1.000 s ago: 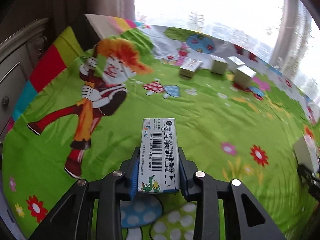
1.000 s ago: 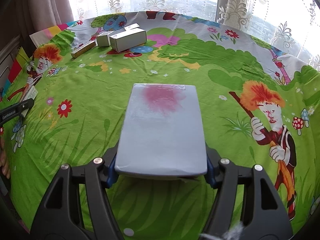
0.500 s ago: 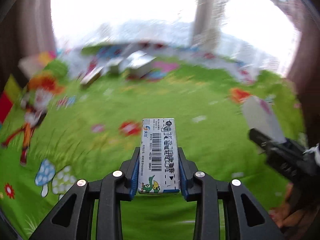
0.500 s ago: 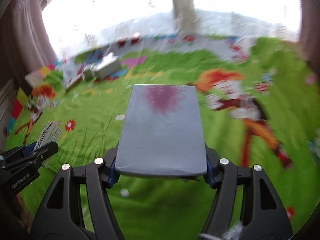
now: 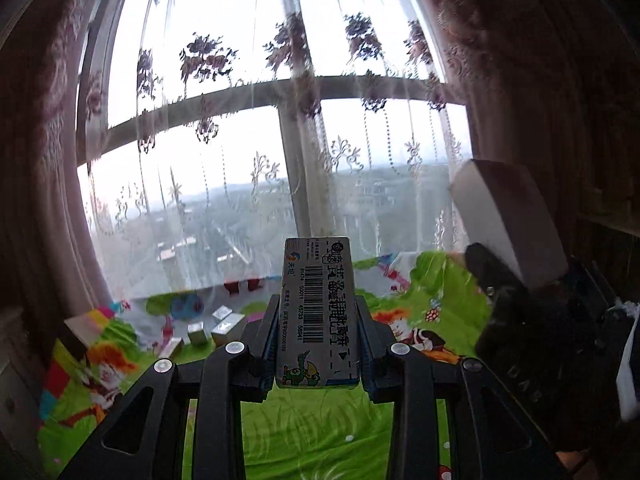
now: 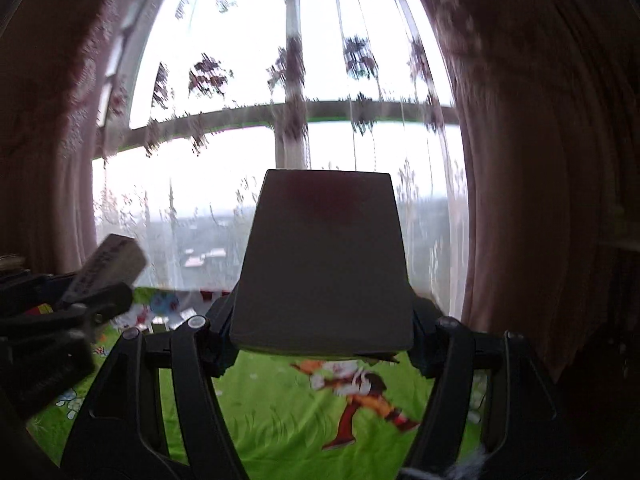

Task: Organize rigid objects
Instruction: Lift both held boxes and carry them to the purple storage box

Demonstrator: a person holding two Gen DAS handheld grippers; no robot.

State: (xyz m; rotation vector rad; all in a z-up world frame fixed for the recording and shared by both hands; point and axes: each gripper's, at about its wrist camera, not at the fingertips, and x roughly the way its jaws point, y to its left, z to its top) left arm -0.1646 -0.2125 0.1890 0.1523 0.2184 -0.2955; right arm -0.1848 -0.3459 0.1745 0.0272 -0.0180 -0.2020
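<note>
My left gripper (image 5: 318,344) is shut on a narrow barcode box (image 5: 318,312), held raised and pointing toward the window. My right gripper (image 6: 322,332) is shut on a wide grey box with a red blotch (image 6: 324,260), also raised. The right gripper with its grey box (image 5: 508,220) shows at the right of the left wrist view. The left gripper with the barcode box (image 6: 106,268) shows at the left of the right wrist view. The green cartoon cloth (image 5: 312,428) lies below both.
Several small boxes (image 5: 224,326) sit grouped at the cloth's far left, also dimly seen in the right wrist view (image 6: 172,320). A window with lace curtains (image 5: 280,140) fills the background, heavy drapes at both sides. A cabinet (image 5: 16,380) stands at the left.
Both grippers have tilted up from looking down at the cloth to facing the window, each still holding its box. They now stand close side by side.
</note>
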